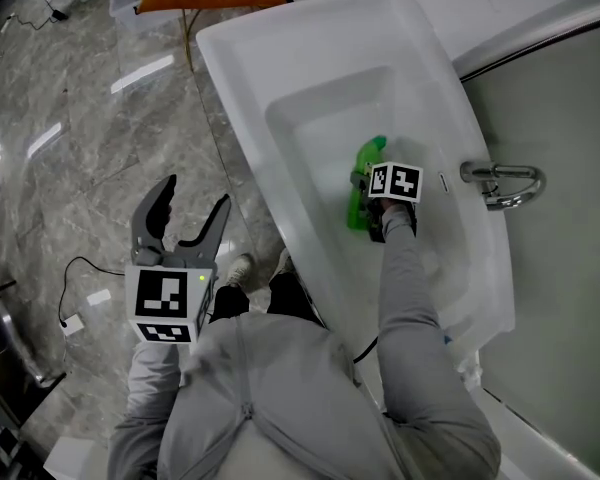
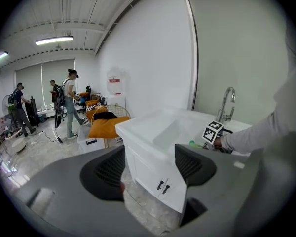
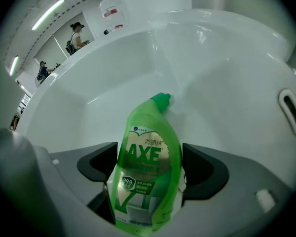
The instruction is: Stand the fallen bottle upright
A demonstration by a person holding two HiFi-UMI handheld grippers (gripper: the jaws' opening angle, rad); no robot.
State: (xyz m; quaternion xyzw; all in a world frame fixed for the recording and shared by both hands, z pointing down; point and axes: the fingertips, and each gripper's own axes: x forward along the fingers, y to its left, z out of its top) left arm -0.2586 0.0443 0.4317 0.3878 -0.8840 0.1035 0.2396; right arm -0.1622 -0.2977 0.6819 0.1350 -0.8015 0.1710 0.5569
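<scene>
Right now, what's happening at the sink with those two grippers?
A person works two handheld grippers. The right gripper is down in the white sink, its open jaws straddling the green bottle, which lies on its side, not gripped yet. The left gripper hangs open and empty over the floor.

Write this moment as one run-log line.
green plastic cleaner bottle: lying in white sink basin | right gripper: open, jaws either side of bottle | left gripper: open, empty, over grey marble floor

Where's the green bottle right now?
The green bottle lies in the white sink, right of centre in the head view, left of the faucet, between the fingers of the right gripper.
</scene>
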